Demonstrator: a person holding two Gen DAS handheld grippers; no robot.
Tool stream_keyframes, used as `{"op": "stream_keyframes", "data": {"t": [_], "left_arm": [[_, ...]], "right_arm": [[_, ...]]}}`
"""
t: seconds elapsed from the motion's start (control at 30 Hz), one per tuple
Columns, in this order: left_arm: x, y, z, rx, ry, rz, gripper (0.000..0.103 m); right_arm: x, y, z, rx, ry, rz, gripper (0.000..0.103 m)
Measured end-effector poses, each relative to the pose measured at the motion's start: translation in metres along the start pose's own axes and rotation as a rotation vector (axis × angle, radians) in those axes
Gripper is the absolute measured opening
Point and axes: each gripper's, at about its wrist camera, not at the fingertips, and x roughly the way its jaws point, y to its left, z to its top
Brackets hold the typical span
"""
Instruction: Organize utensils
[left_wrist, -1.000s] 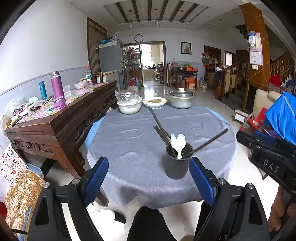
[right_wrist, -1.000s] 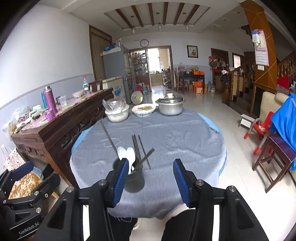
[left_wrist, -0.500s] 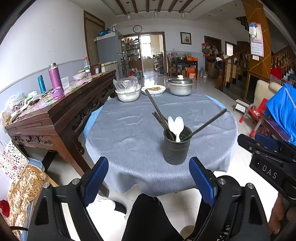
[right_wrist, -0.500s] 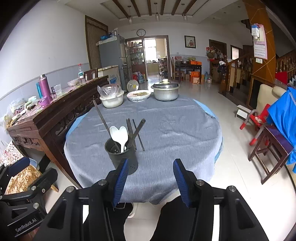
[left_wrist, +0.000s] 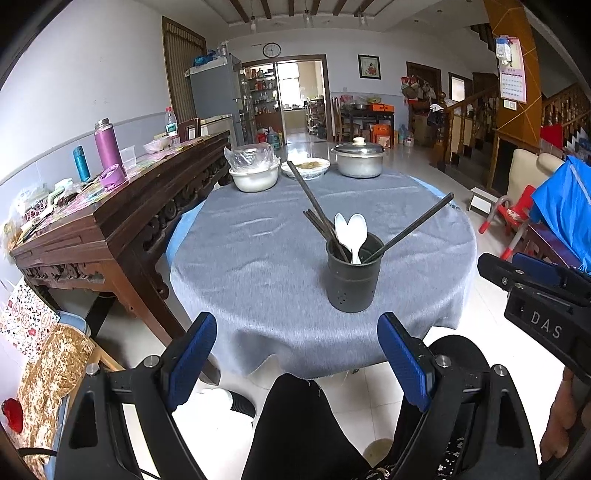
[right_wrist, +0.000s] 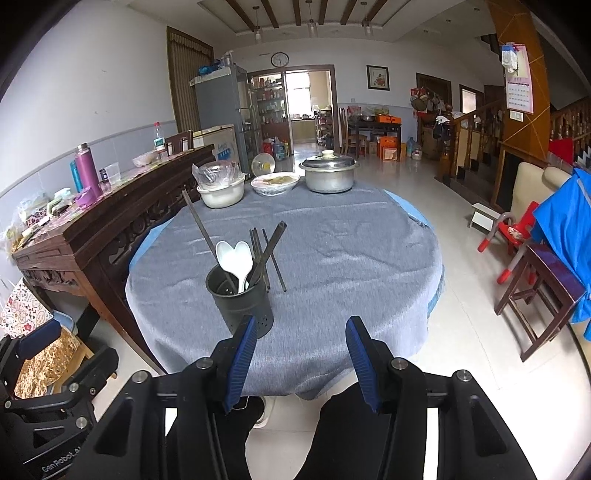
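**Both grippers held back from the bench, utensil cup loaded**

The left gripper (left_wrist: 295, 354) hangs below the near edge of the round bench (left_wrist: 258, 266), over the person's dark-trousered legs, its blue-padded jaws spread wide with nothing between them. The right gripper (right_wrist: 301, 363) sits at the same low level, jaws likewise spread and empty; its left pad overlaps the lower edge of the cup in its own view, though whether they touch cannot be told. Seen from the left camera, the right gripper's body carries the letters "DAS"; seen from the right camera, the left gripper's body reads "GenRobot.AI".

Near the front of the grey cloth stands the dark utensil cup (left_wrist: 352, 277), upright, with small holes low on its wall. In it are 2 white spoons (left_wrist: 351, 230), bowls up and side by side, and several dark chopsticks (left_wrist: 319, 218) leaning out at different angles, 1 slanting far to the right.

At the far edge of the bench sit 3 vessels: a white bowl (left_wrist: 254, 177) topped with crumpled clear plastic, a shallow dish of food (left_wrist: 306, 168), and a lidded metal pot (left_wrist: 359, 158).

To the left, a carved wooden sideboard (left_wrist: 122, 225) holds a purple flask (left_wrist: 105, 142) among other clutter.
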Motion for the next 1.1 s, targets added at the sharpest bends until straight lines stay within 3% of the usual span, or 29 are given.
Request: {"op": "stream_keyframes", "data": {"t": [1.1], "left_arm": [[0.022, -0.005, -0.017, 0.022, 0.069, 0.029, 0.089]], "right_arm": [[0.016, -0.007, -0.014, 0.015, 0.053, 0.021, 0.054]]}}
